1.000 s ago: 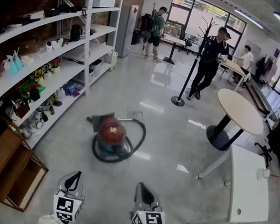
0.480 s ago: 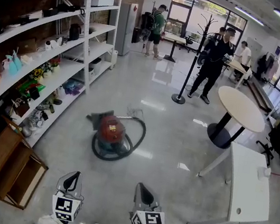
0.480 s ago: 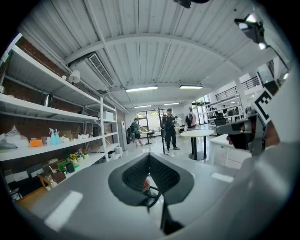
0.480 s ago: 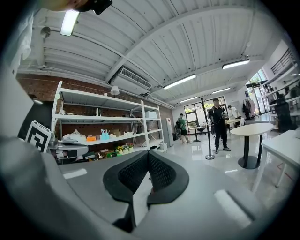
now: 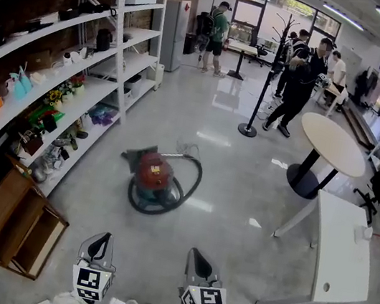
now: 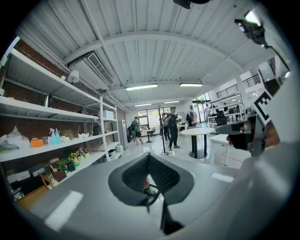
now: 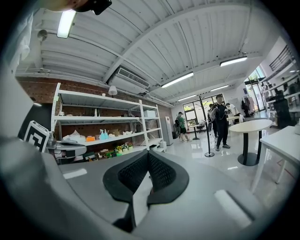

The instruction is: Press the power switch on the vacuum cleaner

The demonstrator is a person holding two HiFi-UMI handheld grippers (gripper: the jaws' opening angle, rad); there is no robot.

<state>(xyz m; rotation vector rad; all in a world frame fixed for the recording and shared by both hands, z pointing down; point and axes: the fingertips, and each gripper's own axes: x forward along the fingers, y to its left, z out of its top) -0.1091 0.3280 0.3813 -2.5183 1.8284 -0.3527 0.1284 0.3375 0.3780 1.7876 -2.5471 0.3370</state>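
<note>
While both grippers hang low at the bottom edge of the head view, the vacuum [image 5: 154, 177] sits on the floor [image 5: 241, 193] well ahead of them, not touched by either. It has a red body on a teal base, with a dark hose [image 5: 193, 177] looped round its right and front. A dark floor head lies just left of it.

Left gripper [image 5: 103, 236]: jaws together at the tips, nothing held. The left gripper view [image 6: 149, 157] shows the same, the ribbed pads meeting in a point. A thin slit lower down shows a speck of red and some dark hose.

Right gripper [image 5: 195, 253]: jaws together, empty. The right gripper view [image 7: 149, 153] shows the pads closed at the tip, with only floor behind the slit.

The two grippers are side by side and apart, both pointing forward toward the vacuum.

Shelves [image 5: 78, 84] full of small items run along the left wall. A wooden crate [image 5: 14, 222] lies tilted on the floor at their near end, left of the left gripper. A white table [image 5: 340, 247] is at right, with a round table [image 5: 333, 145] beyond it. A coat stand [image 5: 262, 87] is mid-room behind the vacuum. People [image 5: 301, 80] stand at the far end.
</note>
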